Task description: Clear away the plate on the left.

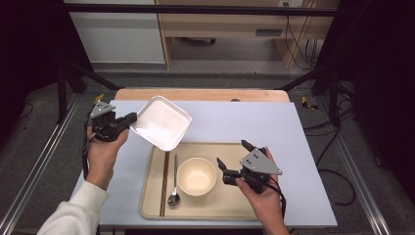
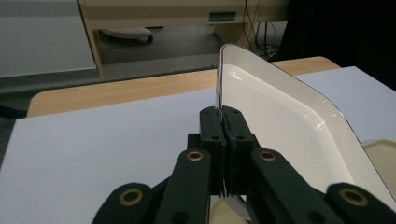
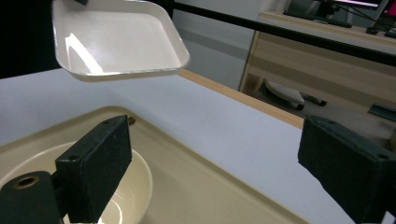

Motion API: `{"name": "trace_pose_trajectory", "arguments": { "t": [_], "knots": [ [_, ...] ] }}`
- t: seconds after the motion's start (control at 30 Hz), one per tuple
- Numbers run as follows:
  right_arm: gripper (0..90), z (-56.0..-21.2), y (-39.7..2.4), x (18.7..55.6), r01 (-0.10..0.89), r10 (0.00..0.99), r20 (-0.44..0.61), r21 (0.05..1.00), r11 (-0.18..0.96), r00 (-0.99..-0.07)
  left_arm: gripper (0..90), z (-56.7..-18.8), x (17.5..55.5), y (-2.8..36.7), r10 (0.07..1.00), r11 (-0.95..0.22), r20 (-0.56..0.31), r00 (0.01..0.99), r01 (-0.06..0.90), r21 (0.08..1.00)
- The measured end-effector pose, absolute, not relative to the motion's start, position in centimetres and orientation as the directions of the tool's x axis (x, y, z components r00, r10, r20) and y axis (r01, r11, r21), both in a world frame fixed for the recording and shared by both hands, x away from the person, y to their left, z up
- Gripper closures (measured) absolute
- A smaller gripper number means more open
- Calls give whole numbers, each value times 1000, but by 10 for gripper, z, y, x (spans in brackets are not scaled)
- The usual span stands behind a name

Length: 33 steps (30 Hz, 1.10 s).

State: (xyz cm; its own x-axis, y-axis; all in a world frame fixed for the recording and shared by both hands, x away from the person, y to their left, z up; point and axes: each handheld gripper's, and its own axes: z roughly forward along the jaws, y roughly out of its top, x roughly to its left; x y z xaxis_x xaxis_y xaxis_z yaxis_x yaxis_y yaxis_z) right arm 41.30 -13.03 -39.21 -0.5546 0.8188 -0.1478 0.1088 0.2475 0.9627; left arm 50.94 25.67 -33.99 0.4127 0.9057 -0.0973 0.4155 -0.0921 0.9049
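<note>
Left claw (image 1: 128, 119) is clamped on the rim of the white dish (image 1: 161, 122), held tilted above the table (image 1: 235, 120), overhanging the tray's (image 1: 230, 208) far left corner. Right claw (image 1: 235, 155), jaws apart and empty, stands right of the bowl (image 1: 196, 176).

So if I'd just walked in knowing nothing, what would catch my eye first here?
Probably the white square dish, held tilted in the air above the table's far left part, with the left gripper pinching its rim. Next, the beige tray near the table's front edge, carrying a cream bowl, a spoon and dark chopsticks. The right gripper hovers open just right of the bowl.
</note>
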Motion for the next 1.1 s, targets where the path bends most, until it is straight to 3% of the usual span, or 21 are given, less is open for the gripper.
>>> {"name": "trace_pose_trajectory", "arguments": {
  "t": [0.3,0.7,1.1],
  "knots": [
    [104,-393,-110,422,151,797,-60,971,186,-601,885,-335,505,225,877,-151,-60,477,391,908],
    [99,-413,-98,446,368,689,207,925,94,-695,886,-328,495,197,840,-203,-25,541,358,911],
    [89,-425,-98,458,480,595,370,877,30,-713,885,-326,485,182,816,-250,18,578,325,912]
  ]
}}
